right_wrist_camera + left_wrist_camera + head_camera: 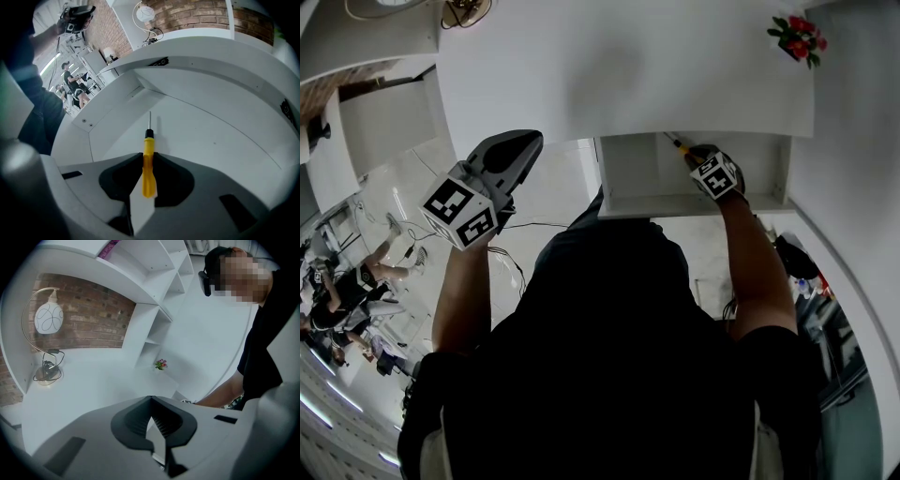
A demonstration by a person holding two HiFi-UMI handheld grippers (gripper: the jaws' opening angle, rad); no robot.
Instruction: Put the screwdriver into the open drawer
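The open drawer (637,178) juts out beneath the surface (628,66) at its near edge. In it is the right hand-held gripper (686,152), with the screwdriver (148,164) between its jaws, tip toward the drawer's back. The left hand-held gripper (525,145) is left of the drawer, and flowers (797,37) stand at the surface's far right.

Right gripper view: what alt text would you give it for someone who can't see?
The right gripper is shut on a yellow screwdriver, its metal tip pointing ahead into a white drawer. A brick wall and lamp show beyond.
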